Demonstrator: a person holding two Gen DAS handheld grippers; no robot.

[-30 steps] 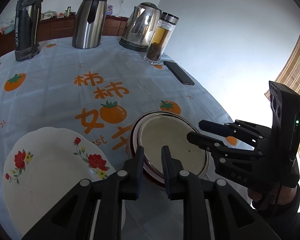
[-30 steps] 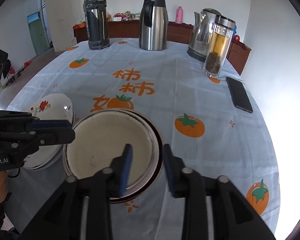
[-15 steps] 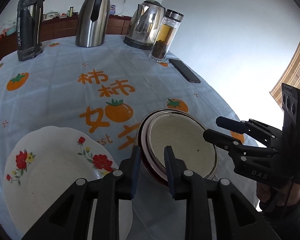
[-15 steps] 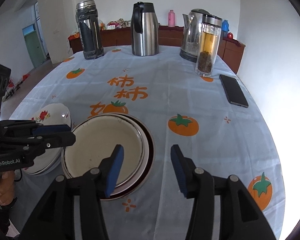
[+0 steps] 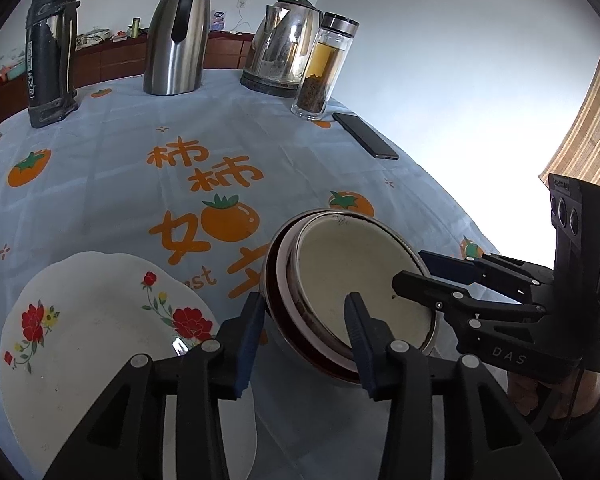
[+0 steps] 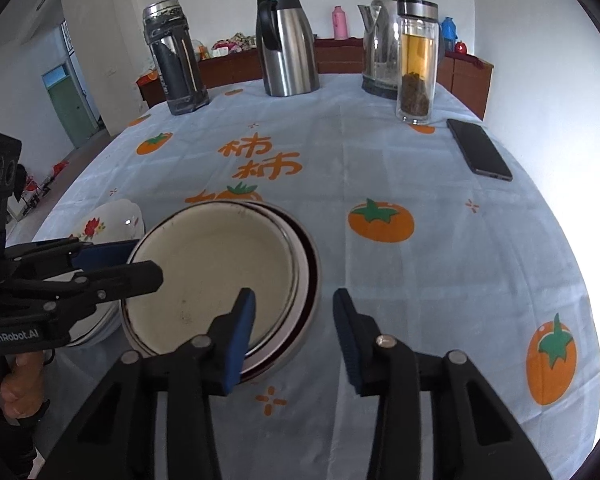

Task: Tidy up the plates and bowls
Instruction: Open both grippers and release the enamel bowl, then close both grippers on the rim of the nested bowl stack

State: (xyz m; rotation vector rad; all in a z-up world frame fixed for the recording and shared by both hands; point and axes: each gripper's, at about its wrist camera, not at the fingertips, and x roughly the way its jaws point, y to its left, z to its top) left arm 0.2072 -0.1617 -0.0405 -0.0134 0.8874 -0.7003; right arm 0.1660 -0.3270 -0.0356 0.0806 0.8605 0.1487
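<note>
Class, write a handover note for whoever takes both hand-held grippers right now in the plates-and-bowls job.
Left hand-held gripper: open, jaws just widened, astride the near rim of the nested bowls, not pressing.
Right hand-held gripper: open, jaws just narrowed, astride the rim on its side.
Flowered plates sit beside the bowls.
Done: bowls nested.
Left: probably lift the bowls and tidy them with the plates.

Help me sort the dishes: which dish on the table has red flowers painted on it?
The white plate at the left, beside the stacked cream bowls. Those bowls are plain cream with dark rims and carry no pattern.
</note>
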